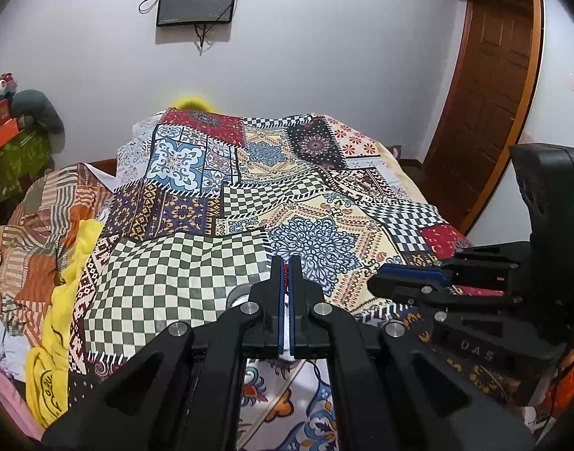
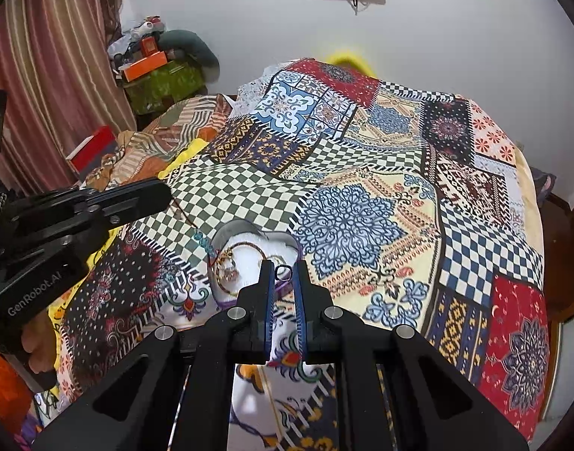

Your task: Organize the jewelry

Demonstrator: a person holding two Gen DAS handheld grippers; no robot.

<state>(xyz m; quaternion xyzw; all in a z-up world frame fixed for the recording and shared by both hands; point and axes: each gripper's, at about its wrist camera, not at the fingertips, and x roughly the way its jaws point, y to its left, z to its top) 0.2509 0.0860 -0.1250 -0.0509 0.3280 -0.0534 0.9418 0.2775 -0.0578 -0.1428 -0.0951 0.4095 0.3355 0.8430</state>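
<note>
A clear heart-shaped tray with a white lining lies on the patchwork bedspread. It holds gold bangles and a beaded piece. A thin chain and a teal beaded strand lie on the cloth just left of it. My right gripper hovers over the tray's near edge, slightly open around a small dark ring. My left gripper has its fingers nearly closed on something red, too small to identify, low over the bedspread. The tray's rim peeks out beside its left finger.
A rumpled striped blanket and yellow cloth lie along the bed's left side. Boxes and clutter stack by the curtain. A wooden door stands right. A screen hangs on the wall.
</note>
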